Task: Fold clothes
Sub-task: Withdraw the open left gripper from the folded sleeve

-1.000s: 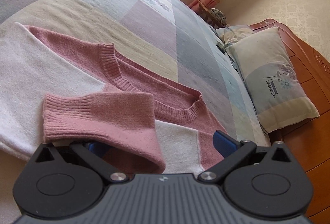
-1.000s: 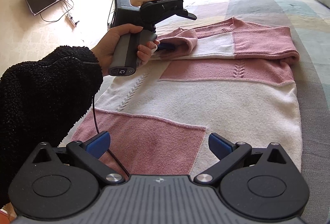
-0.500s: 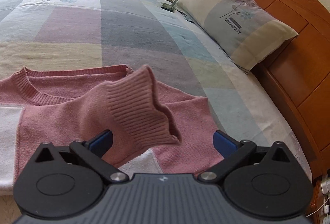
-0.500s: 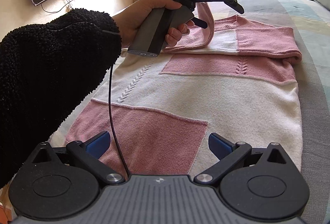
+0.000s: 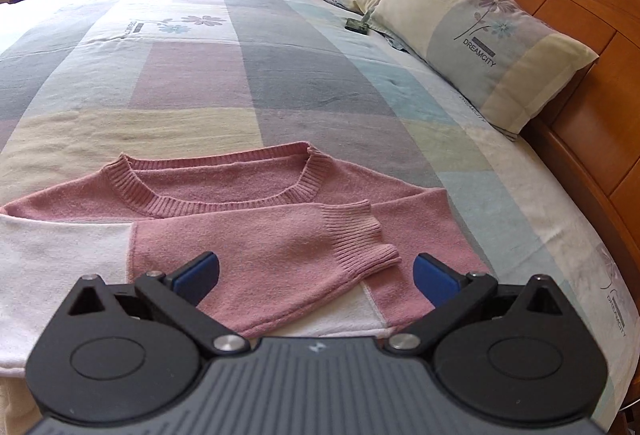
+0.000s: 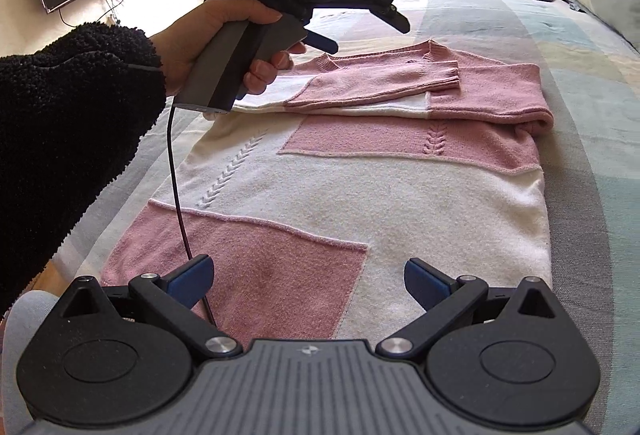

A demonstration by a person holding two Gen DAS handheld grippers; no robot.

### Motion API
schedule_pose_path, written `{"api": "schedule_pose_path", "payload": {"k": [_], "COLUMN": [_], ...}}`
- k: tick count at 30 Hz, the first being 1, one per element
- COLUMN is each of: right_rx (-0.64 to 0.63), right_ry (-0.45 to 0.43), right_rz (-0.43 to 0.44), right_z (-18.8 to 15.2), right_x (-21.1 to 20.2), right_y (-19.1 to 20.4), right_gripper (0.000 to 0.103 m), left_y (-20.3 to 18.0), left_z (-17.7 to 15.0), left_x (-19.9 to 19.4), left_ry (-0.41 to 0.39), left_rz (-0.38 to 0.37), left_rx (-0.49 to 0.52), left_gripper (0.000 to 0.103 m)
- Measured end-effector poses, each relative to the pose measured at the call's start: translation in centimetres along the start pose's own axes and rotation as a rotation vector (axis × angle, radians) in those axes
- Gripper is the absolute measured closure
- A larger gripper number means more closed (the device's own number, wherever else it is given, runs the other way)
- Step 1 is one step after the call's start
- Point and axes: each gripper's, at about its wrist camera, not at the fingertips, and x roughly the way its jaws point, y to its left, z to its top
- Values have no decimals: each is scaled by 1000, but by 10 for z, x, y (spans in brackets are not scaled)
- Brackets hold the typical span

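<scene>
A pink and white knit sweater (image 6: 360, 195) lies flat on the bed, neckline away from me. One sleeve (image 5: 260, 247) is folded across the chest, and its ribbed cuff (image 5: 360, 239) rests on the pink shoulder part. My left gripper (image 5: 316, 273) hovers open just above that sleeve and holds nothing. In the right wrist view a hand holds the left gripper (image 6: 360, 31) above the sweater's upper left corner. My right gripper (image 6: 310, 275) stands open over the sweater's hem with nothing between its fingers.
The sweater lies on a patchwork bedsheet (image 5: 280, 75). A pillow (image 5: 480, 47) leans on the wooden headboard (image 5: 580, 15), with a small dark object (image 5: 357, 25) beside it. A black fleece sleeve (image 6: 60, 135) and a thin cable (image 6: 176, 175) cross the left side.
The left gripper lifted the sleeve cuff, carried it across the chest and let it go; the sleeve now lies flat. The right gripper has stayed in place.
</scene>
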Motion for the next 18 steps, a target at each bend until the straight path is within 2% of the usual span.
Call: {"api": "schedule_pose_path", "payload": {"k": [5, 8, 10, 12, 15, 18], "right_rx": [25, 19, 19, 24, 30, 13], "right_ry": [0, 25, 45, 67, 97, 107], "right_rz": [-14, -24, -38, -52, -67, -83], "right_z": [2, -1, -3, -5, -10, -14], "right_x": [4, 13, 21, 30, 42, 49], "right_y": [-6, -6, -7, -8, -11, -11], "right_gripper": [0, 0, 0, 0, 0, 0], "left_y": [29, 56, 70, 77, 82, 101], "left_z": [-33, -52, -63, -74, -86, -92], "left_x": [-7, -3, -8, -19, -35, -31], "left_ry": [18, 57, 51, 7, -70, -44], "left_rz": [94, 129, 131, 112, 71, 107], "left_rx": [49, -14, -56, -77, -41, -61], "left_gripper": [1, 1, 1, 1, 1, 1]}}
